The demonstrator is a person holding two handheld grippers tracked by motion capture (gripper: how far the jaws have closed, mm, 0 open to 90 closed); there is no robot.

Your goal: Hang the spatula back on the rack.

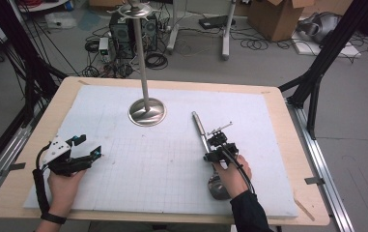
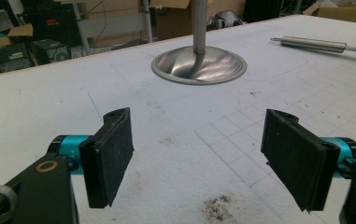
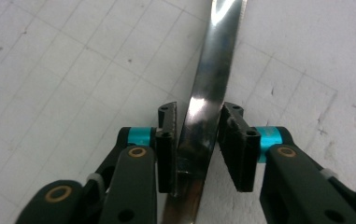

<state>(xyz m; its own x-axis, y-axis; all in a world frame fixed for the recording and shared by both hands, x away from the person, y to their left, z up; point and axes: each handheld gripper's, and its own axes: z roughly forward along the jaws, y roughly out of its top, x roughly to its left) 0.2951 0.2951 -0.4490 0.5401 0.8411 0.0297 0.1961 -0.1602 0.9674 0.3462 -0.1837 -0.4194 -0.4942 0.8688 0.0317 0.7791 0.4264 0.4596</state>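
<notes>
A steel ladle [image 1: 198, 124] lies on the white gridded mat [image 1: 123, 164], with its thick handle end pointing away and its bowl [image 1: 218, 189] under the person's right hand. My right gripper [image 1: 214, 149] points down over the flat shaft [image 3: 217, 51]. In the right gripper view its pads [image 3: 234, 144] stand on either side of the shaft and touch its edges. My left gripper [image 1: 88, 147] rests low at the mat's left side, jaws wide apart with nothing between them [image 2: 203, 158]. A steel stand with a round base [image 1: 147, 112] rises at the back middle.
The stand's pole carries a hook ring at its top [image 1: 135, 8]. Its base [image 2: 199, 65] lies ahead of the left gripper, and the ladle's handle [image 2: 313, 44] shows to the right of it. The wooden table edge [image 1: 297, 145] borders the mat. Cables and boxes lie on the floor beyond.
</notes>
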